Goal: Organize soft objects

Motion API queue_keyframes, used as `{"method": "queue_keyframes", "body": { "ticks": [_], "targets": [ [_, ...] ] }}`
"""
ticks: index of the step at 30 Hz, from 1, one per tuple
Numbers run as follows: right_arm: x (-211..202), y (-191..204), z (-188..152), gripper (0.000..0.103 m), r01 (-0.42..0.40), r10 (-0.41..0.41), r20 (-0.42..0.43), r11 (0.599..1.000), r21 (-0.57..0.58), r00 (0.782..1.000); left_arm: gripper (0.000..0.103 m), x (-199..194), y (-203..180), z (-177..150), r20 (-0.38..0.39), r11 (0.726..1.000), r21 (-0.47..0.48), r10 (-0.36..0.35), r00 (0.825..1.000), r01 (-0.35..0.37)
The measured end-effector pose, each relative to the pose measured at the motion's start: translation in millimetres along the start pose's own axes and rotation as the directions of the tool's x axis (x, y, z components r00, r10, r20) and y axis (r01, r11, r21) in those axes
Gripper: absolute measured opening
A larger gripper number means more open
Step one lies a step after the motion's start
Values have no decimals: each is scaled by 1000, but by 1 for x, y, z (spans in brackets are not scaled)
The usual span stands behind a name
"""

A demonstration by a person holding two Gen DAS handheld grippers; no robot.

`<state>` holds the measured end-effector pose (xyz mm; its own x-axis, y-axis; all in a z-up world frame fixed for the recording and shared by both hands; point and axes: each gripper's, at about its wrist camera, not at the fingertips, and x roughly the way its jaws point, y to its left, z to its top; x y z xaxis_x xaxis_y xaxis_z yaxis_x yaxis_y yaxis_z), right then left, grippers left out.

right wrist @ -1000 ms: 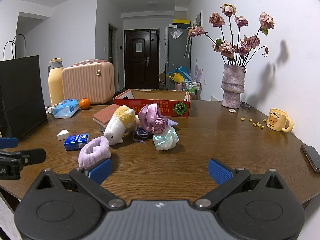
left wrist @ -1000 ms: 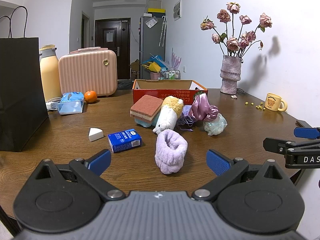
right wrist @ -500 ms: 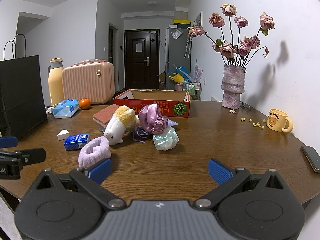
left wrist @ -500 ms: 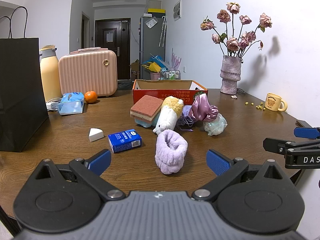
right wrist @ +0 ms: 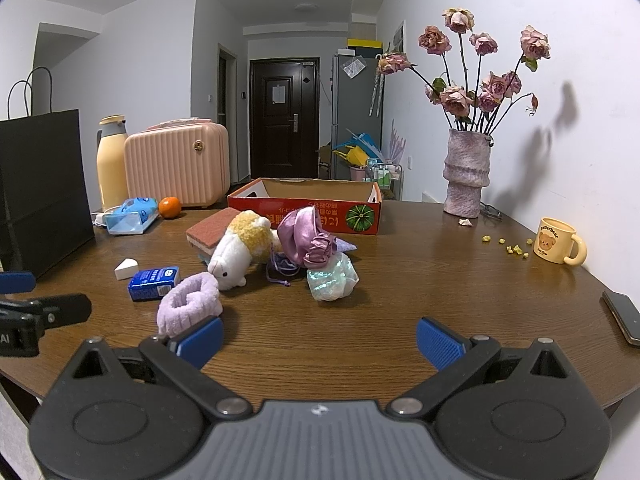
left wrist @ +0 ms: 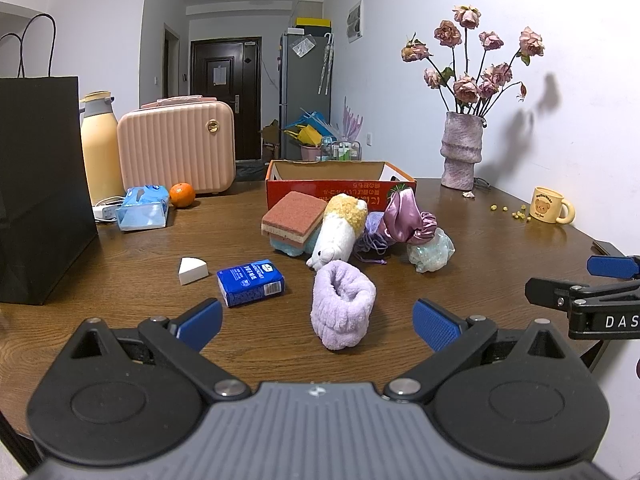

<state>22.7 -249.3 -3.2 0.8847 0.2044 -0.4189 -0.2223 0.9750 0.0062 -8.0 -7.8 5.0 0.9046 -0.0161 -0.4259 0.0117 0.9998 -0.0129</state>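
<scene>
A lilac fluffy headband (left wrist: 343, 308) lies on the wooden table just ahead of my open, empty left gripper (left wrist: 318, 324); it also shows in the right wrist view (right wrist: 188, 300). Behind it lie a white and yellow plush toy (left wrist: 340, 232), a red-topped sponge (left wrist: 294, 218), a pink satin scrunchie (left wrist: 404, 218), a small purple pouch (left wrist: 372, 236) and a pale green puff (left wrist: 431, 250). An open red cardboard box (left wrist: 340, 190) stands behind them. My right gripper (right wrist: 318, 342) is open and empty, near the table's front edge.
A blue tissue pack (left wrist: 251, 282) and a white wedge (left wrist: 192, 270) lie left of the headband. A black paper bag (left wrist: 40, 188), yellow flask, pink case (left wrist: 176, 148), orange and wipes pack stand at left. A vase of flowers (left wrist: 460, 156), a mug (left wrist: 550, 210) and a phone (right wrist: 624, 316) are at right.
</scene>
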Motion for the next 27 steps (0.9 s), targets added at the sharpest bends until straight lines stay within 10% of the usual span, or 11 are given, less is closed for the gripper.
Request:
{"method": "queue_keyframes", "body": {
  "ticks": [27],
  "targets": [
    [34, 27, 5, 103, -48, 47, -57, 998, -27, 997, 103, 13, 34, -1, -19, 998, -36, 47, 999, -47]
  ]
}}
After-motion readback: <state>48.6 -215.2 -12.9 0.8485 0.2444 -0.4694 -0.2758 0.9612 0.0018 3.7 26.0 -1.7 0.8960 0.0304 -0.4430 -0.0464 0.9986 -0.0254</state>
